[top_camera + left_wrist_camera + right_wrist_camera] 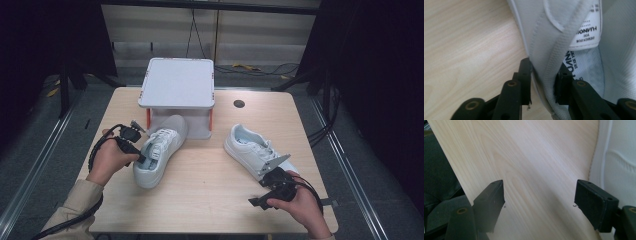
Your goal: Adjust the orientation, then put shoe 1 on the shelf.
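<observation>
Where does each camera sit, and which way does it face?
High view: above the table, looking forward and down; forearms, both hands show.
Left gripper view: rides the left tool, its jaws pinching the left shoe collar.
Right gripper view: rides the open right tool, facing tabletop beside the right shoe.
Shared: both shoes, wood.

Bare table (210,175) lying open between two shoes; white stand (177,82) blocking behind left shoe (159,150).

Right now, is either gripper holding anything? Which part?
The left gripper grips the left shoe by its collar wall, one jaw outside, one inside. The right gripper is open over the table, holding nothing.
</observation>
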